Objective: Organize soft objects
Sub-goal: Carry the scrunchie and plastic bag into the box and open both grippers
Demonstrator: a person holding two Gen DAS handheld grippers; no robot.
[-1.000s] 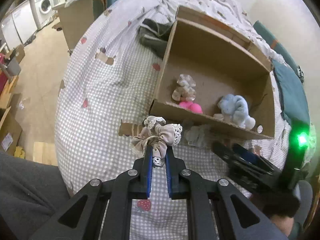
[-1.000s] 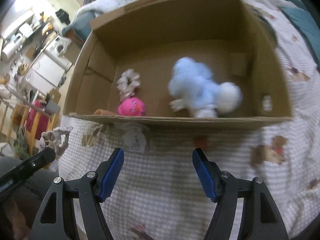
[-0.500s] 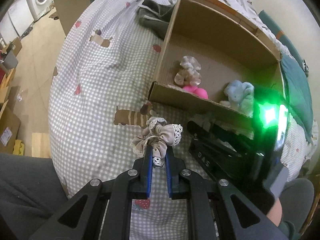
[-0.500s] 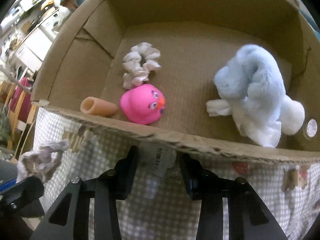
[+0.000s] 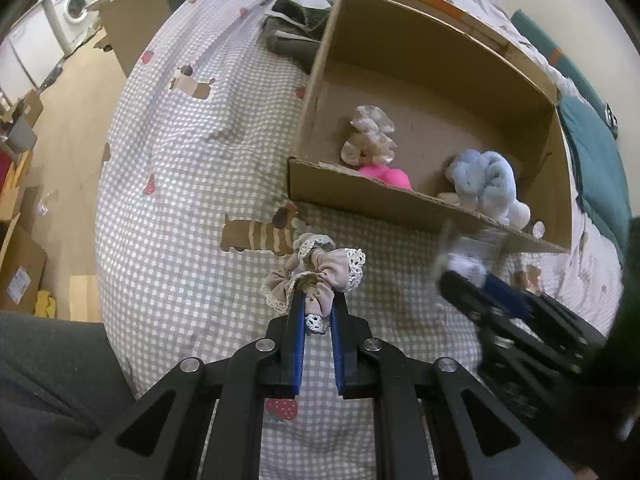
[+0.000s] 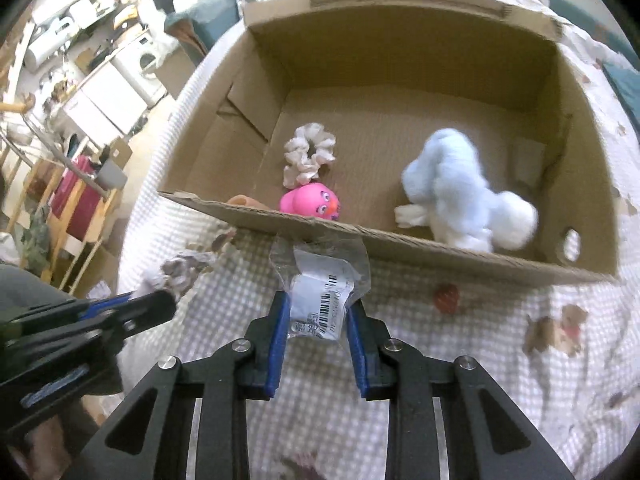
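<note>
My left gripper (image 5: pixel 317 306) is shut on a beige lace-edged scrunchie (image 5: pixel 320 270) and holds it above the checked bedspread, short of the cardboard box (image 5: pixel 400 204). My right gripper (image 6: pixel 318 312) is shut on a clear plastic packet with a barcode label (image 6: pixel 320 304), just in front of the box's near wall (image 6: pixel 400 240). It also shows at the right of the left wrist view (image 5: pixel 466 270), blurred. Inside the box lie a cream scrunchie (image 6: pixel 308 156), a pink rubber duck (image 6: pixel 314 204), a light blue plush toy (image 6: pixel 460 192) and a small orange piece (image 6: pixel 244 201).
The box sits on a bed with a checked, animal-print cover (image 5: pixel 192 168). Dark folded clothing (image 5: pixel 292 36) lies beyond the box's left corner. A teal cushion (image 5: pixel 596 168) lies to the right. Floor, cartons and washing machines (image 5: pixel 74 10) lie off the bed's left side.
My right gripper has closed on the plastic packet and lifted it back from the box's front wall. My left gripper still holds the lace scrunchie, barely moved.
</note>
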